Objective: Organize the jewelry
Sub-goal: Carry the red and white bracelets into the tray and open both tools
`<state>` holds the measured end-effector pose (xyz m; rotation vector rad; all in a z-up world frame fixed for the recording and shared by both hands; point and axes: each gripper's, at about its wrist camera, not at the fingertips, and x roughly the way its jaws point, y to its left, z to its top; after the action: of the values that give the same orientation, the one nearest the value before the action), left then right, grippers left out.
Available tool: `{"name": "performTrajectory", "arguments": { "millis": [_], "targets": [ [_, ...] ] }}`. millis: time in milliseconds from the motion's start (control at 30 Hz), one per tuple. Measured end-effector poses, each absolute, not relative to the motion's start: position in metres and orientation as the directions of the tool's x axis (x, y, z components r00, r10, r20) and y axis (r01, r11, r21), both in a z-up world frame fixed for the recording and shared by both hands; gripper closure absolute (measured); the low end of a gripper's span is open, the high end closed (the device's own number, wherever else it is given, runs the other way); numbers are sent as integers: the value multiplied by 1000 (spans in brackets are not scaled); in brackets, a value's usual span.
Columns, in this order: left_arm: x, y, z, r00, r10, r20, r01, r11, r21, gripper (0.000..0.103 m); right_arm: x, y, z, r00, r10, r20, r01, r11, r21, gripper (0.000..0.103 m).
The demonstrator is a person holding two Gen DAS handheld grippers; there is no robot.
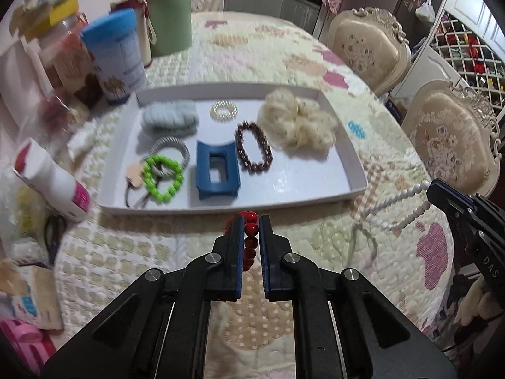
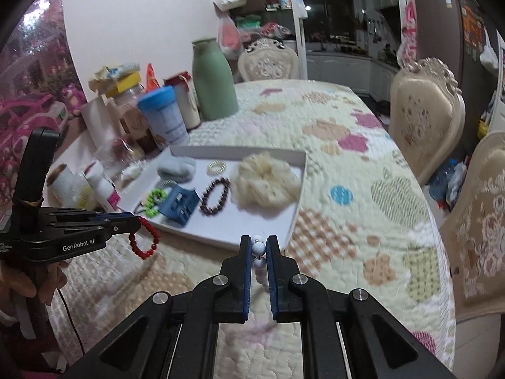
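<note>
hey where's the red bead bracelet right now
The red bead bracelet is pinched in the left claw, hanging above the quilted tablecloth just short of the white tray's near edge, not in the tray.

Green bottle (image 2: 214, 80), blue-lidded tub (image 2: 164, 117), ornate chairs (image 2: 424, 117) around the quilted tablecloth (image 2: 363, 170).

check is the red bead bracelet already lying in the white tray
No, the red bead bracelet hangs from the left hand-held gripper, short of the white tray.
</note>
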<state>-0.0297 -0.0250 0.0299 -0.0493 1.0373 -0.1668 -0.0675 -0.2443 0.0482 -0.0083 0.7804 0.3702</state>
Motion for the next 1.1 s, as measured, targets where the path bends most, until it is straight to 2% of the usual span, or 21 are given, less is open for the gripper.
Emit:
{"name": "performTrajectory", "arguments": {
  "millis": [433,667,933,1100],
  "targets": [
    [-5,-2,63,550,-122,-826,94,992,-84,95,-32,-212,89,670,376,-640,-401,909,115,94],
    [19,1,64,551,-98,-829,97,994,-52,95,1,-186,73,626,399,-669,-416,898,146,94],
    [56,-1,62,548,-82,-832,109,994,-26,95,25,-165,46,558,468,-685,-416,872,256,94],
    [78,-9,54,532,-94,-841,128,991,-29,95,43,-182,13,521,415,-746,-345,902,261,94]
  ]
}}
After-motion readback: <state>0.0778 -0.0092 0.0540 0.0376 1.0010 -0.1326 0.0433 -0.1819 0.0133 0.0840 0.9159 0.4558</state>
